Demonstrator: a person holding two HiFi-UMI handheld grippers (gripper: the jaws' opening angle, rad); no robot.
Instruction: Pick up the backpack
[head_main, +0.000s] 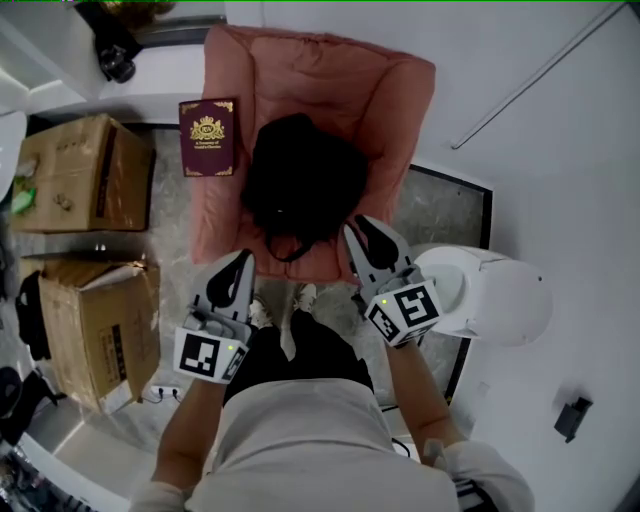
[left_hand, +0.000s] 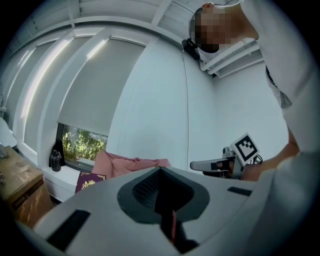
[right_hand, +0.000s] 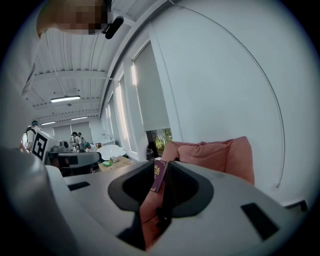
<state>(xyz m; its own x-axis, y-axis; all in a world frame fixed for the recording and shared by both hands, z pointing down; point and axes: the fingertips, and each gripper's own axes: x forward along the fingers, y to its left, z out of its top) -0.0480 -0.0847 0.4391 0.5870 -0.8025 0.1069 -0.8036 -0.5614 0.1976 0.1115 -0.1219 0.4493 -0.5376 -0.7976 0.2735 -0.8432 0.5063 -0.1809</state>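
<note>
Head view: shows black backpack (head_main: 300, 185) slumped on the seat of pink armchair (head_main: 400, 90), centre of frame, strap loop hanging toward the lower edge. Maroon book (head_main: 208, 137) on the chair's left arm, cardboard boxes (head_main: 85, 170) at far left. Left gripper (head_main: 243, 262) below and left of the bag, near but apart; right gripper (head_main: 352, 232) just beside the bag's lower right edge, contact not clear. Both forearms stretched up-frame from the torso at bottom, grippers angled slightly inward, marker cubes facing the camera. Judged as the reach-in step, nothing gripped yet. Next move likely calls for spreading the jaws wider and closing on the strap loop or the top of the bag, then lifting. Left gripper view: looks roughly level across the room, jaws practically together, only a hairline slit with a red sliver behind, nothing held. Armchair (left_hand: 130, 164) low at left-centre, book (left_hand: 89, 181) beside it, right gripper (left_hand: 195, 165) at right-centre. Backpack not visible here, probably hidden under the gripper body. Right gripper view: jaws a narrow crack apart, empty; pink chair fabric and the book (right_hand: 159, 176) seen through the gap, well beyond the pads. Armchair back (right_hand: 220, 155) right of centre. Backpack not visible here either.
</note>
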